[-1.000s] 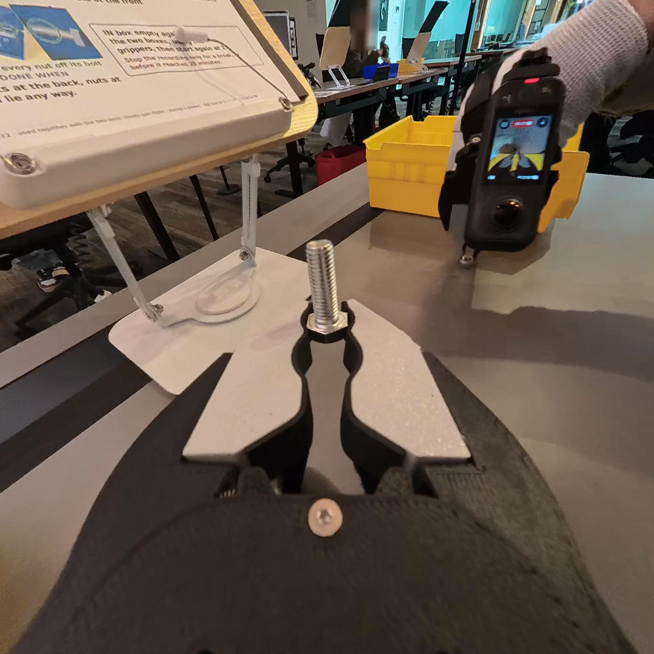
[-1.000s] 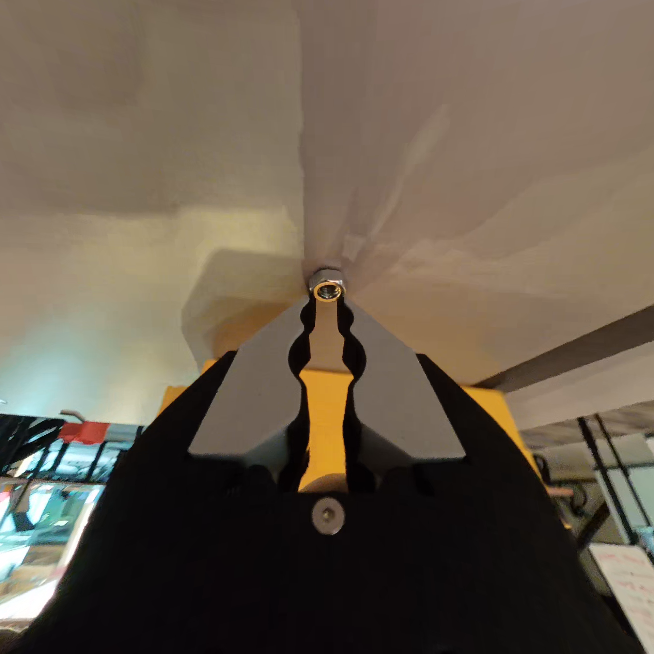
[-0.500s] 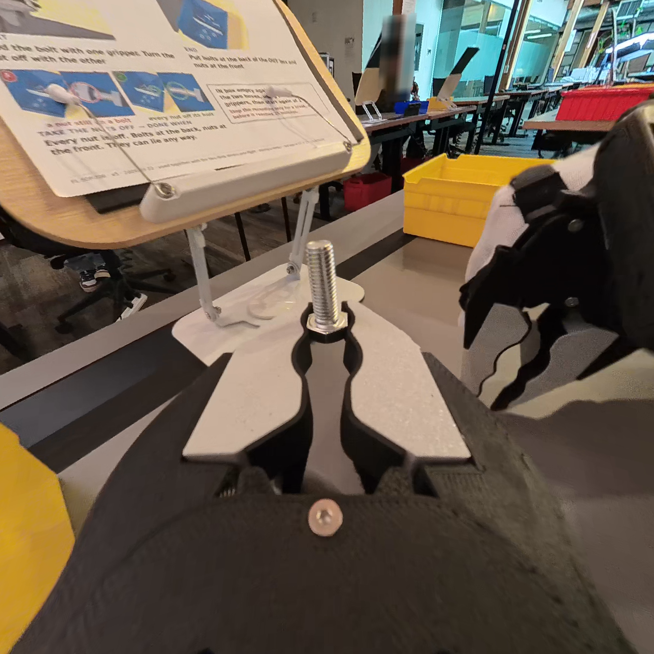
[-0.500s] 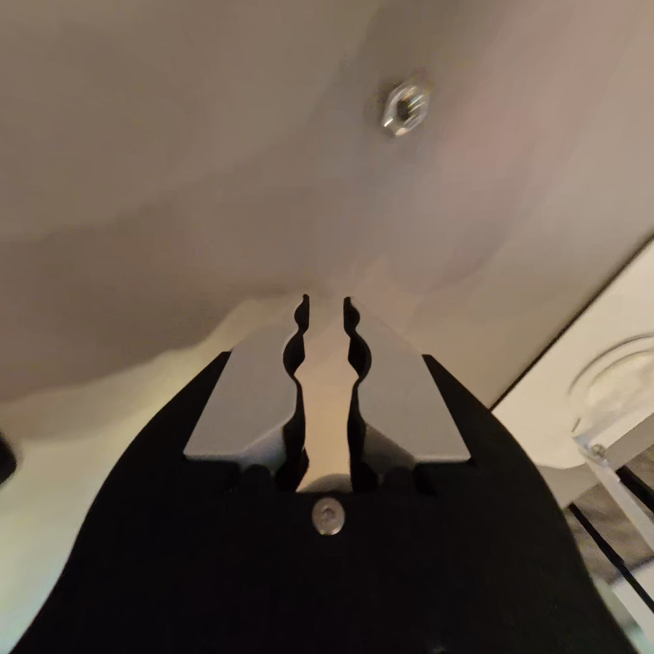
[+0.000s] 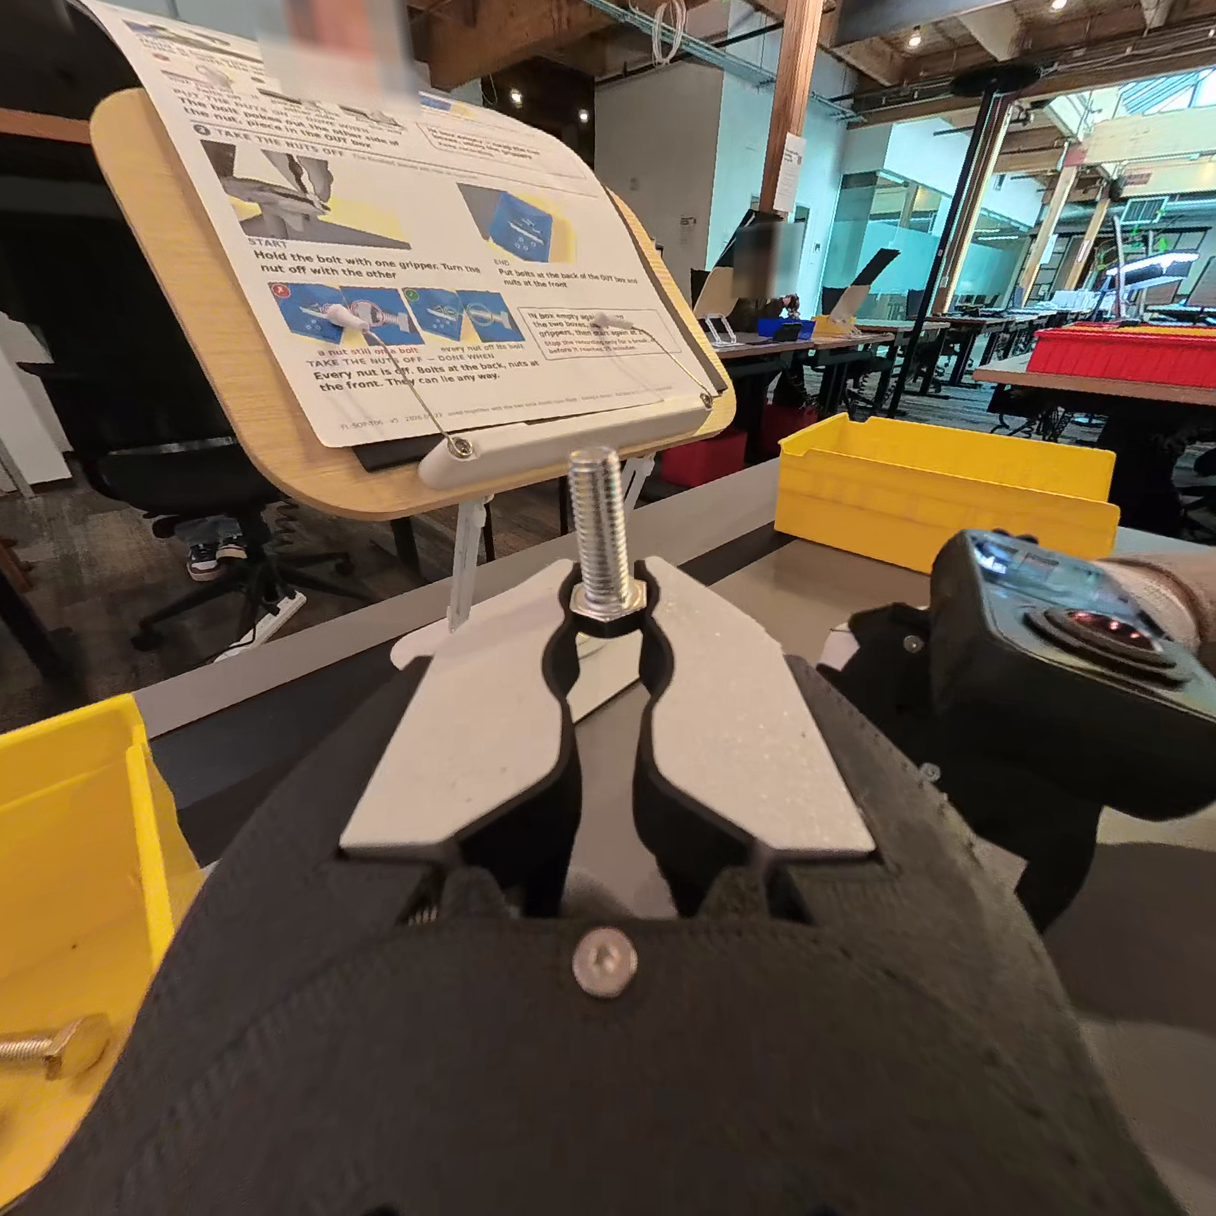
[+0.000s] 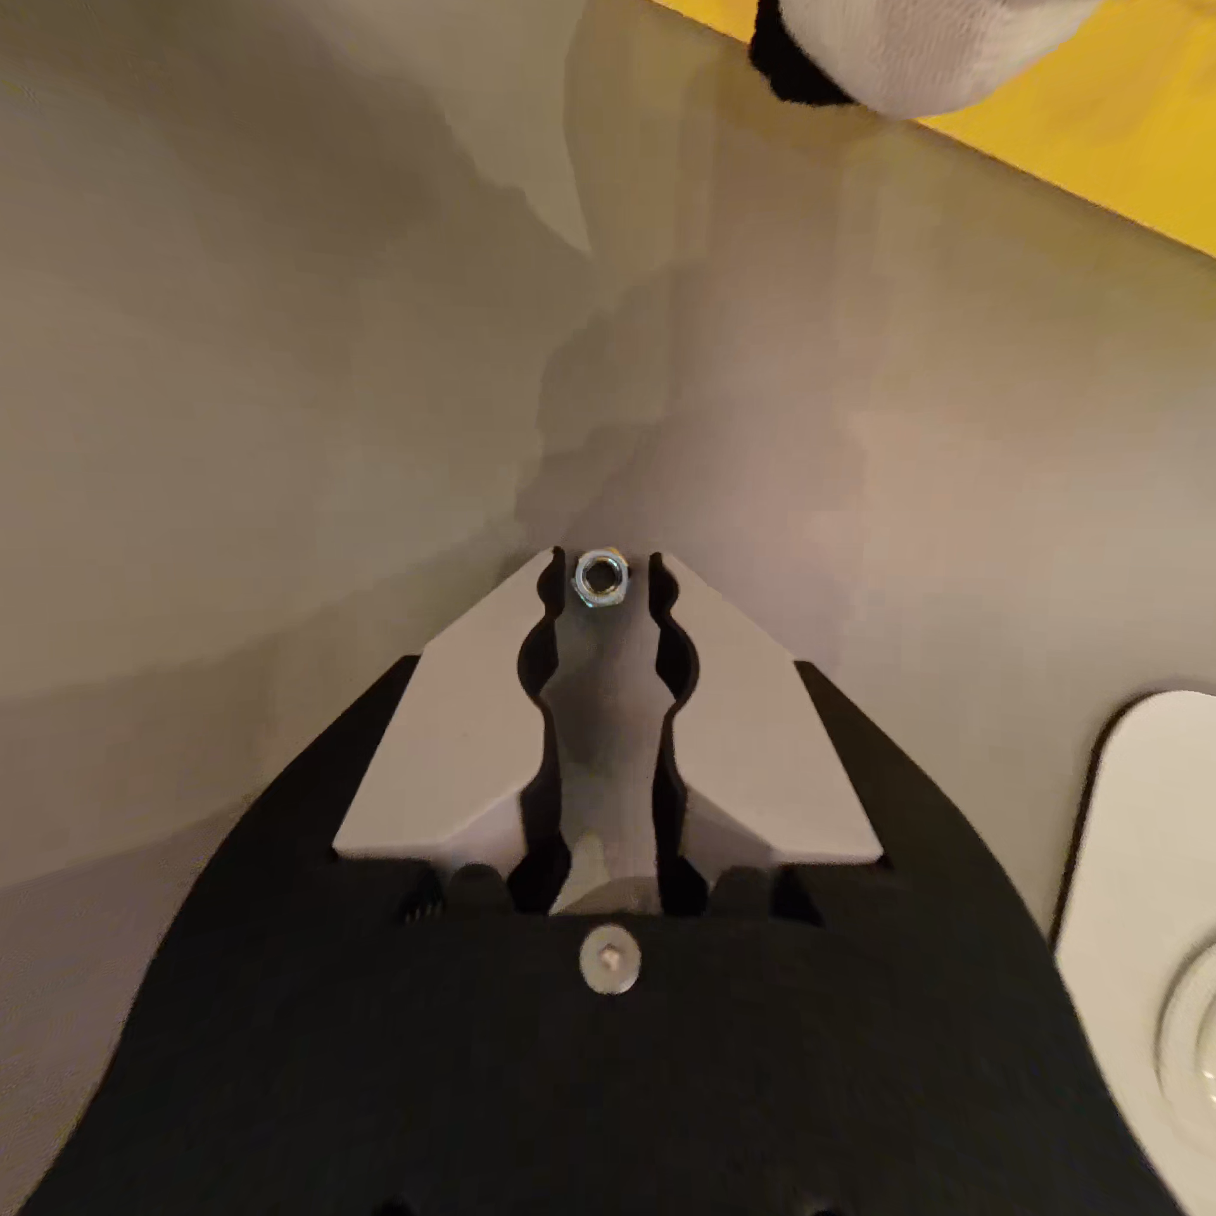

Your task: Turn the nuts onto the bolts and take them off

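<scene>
My left gripper is shut on the hex head of a silver bolt and holds it upright, threads up, above the grey table. No nut is on the bolt. My right gripper points straight down at the table and is open. A silver nut lies flat on the table between its fingertips, with a small gap on each side. The right gripper's black body with its camera shows in the left wrist view, low at the right of the bolt.
A yellow bin stands at the back right. Another yellow bin at the near left holds a bolt. An instruction sheet on a wooden stand rises behind the bolt; its white base plate lies right of the nut. A white sleeve shows above. Some 20 cm of space lies between my two pairs of fingers.
The right gripper let go of the nut, which came to lie on the table. It opened wider and moved so that its tips flank the nut. The left gripper shifted left with the bolt.
</scene>
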`<state>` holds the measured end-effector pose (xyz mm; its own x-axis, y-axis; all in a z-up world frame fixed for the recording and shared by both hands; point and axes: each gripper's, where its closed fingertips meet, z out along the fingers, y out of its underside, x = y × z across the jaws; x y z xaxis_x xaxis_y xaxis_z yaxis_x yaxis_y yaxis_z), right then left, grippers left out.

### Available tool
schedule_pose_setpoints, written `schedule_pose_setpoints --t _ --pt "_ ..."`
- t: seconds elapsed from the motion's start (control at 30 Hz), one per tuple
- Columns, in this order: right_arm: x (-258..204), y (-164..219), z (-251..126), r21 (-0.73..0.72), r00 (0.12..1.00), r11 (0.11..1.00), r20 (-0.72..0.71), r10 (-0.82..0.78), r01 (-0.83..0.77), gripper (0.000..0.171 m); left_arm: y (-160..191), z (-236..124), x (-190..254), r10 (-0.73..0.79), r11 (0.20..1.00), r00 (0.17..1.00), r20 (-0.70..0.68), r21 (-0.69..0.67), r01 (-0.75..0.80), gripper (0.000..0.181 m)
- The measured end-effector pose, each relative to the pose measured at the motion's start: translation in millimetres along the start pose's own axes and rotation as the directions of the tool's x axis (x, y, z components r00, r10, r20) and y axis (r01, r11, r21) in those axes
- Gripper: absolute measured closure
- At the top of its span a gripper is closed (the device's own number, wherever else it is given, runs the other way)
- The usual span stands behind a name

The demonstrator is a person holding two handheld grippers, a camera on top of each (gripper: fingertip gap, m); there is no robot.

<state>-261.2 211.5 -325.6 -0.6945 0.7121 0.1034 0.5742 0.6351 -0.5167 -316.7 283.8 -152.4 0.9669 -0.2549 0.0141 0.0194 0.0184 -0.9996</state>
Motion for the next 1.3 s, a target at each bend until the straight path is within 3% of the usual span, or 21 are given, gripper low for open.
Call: schedule_pose_setpoints --t 0.1,0.3,0.5,0.6,0.77,0.97,1.1,1.3 --pt "0 7 -3 -0.064 1.0 0.998 0.01 -0.02 0.021 0.136 2 3 4 0.005 1.0 1.0 -0.009 -0.006 -0.005 0.167" --pt "-2 4 0 -0.089 0.999 0.996 0.027 0.024 -0.022 0.154 3 5 8 0.015 1.0 1.0 -0.013 -0.014 -0.015 0.167" --pt "-6 6 -3 -0.055 0.993 0.991 0.008 0.119 -0.119 0.155 4 6 9 0.008 1.0 1.0 -0.014 -0.013 -0.008 0.167" --pt "-12 11 -30 -0.006 0.99 0.99 -0.005 0.139 -0.139 0.155 7 11 16 -0.001 1.0 0.999 -0.033 -0.02 0.0 0.167" --pt "-10 19 -116 0.063 0.984 0.987 -0.09 0.151 -0.146 0.154 31 34 52 0.01 0.997 0.994 -0.108 -0.079 -0.019 0.167" --pt "0 8 -201 0.083 0.982 0.996 -0.181 0.051 -0.036 0.154 64 61 115 -0.01 0.99 0.965 -0.26 -0.138 -0.027 0.167" --pt "-1 3 -213 0.041 0.991 0.998 -0.129 -0.042 0.048 0.154 77 64 146 0.023 0.984 0.937 -0.349 -0.155 -0.082 0.167" --pt "-8 10 -201 -0.002 0.995 0.996 -0.028 -0.092 0.092 0.154 70 61 161 0.025 0.99 0.918 -0.396 -0.116 -0.077 0.167"
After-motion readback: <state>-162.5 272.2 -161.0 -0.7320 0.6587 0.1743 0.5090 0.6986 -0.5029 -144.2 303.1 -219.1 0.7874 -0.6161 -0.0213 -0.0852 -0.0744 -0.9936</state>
